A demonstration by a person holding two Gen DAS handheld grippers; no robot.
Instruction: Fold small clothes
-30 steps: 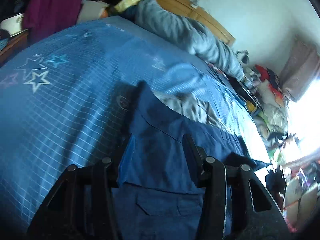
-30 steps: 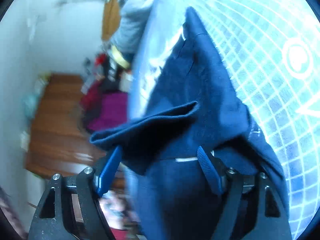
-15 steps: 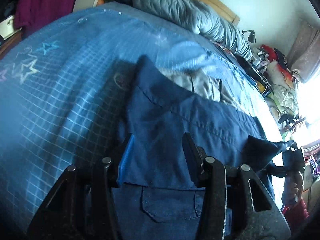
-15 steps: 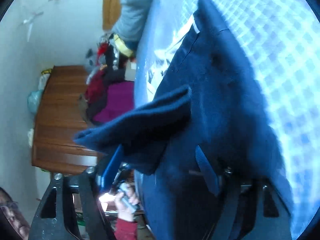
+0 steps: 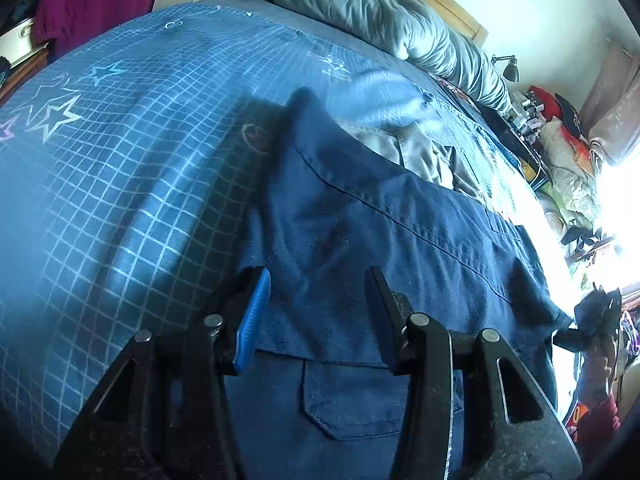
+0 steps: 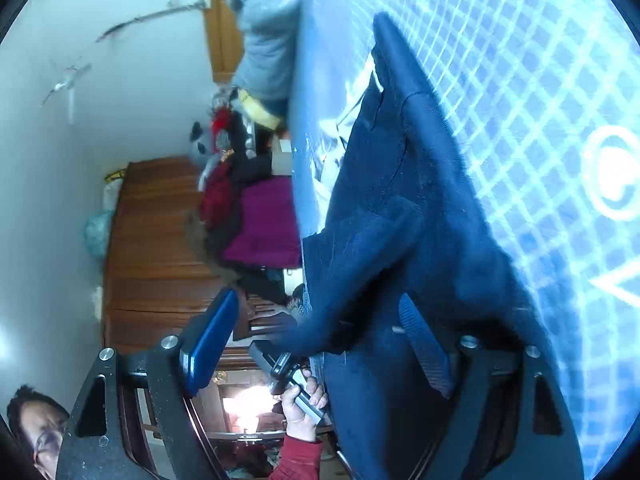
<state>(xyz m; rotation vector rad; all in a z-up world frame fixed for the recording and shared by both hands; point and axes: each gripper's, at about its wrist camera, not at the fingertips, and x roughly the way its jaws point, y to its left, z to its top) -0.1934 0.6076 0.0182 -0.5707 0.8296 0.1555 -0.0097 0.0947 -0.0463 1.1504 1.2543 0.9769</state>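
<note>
A navy garment [image 5: 360,220] lies folded over on the blue grid bedsheet [image 5: 120,180], with a back pocket showing near the camera. My left gripper [image 5: 316,274] hangs low over it. Its pads stand apart and the cloth runs flat under and between them. In the right wrist view the same garment [image 6: 420,200] rises in a loose fold between the fingers of my right gripper [image 6: 316,300]. Its jaws have just been opening: the left pad [image 6: 208,336] is clear of the cloth and the right one lies against it. A hand [image 6: 304,400] carries the left gripper [image 6: 280,364] at the garment's corner.
A grey garment [image 5: 420,152] and a light blue cloth [image 5: 376,96] lie just beyond the navy one. A grey duvet [image 5: 400,20] is heaped along the headboard. Clothes and bags are piled beside the bed [image 5: 568,168]. A wooden wardrobe [image 6: 152,260] and purple cloth [image 6: 264,224] stand off the bed's edge.
The left gripper has sunk toward the garment and tipped further down. The right gripper's jaws have widened, and the fold that hung between them has come off the left pad.
</note>
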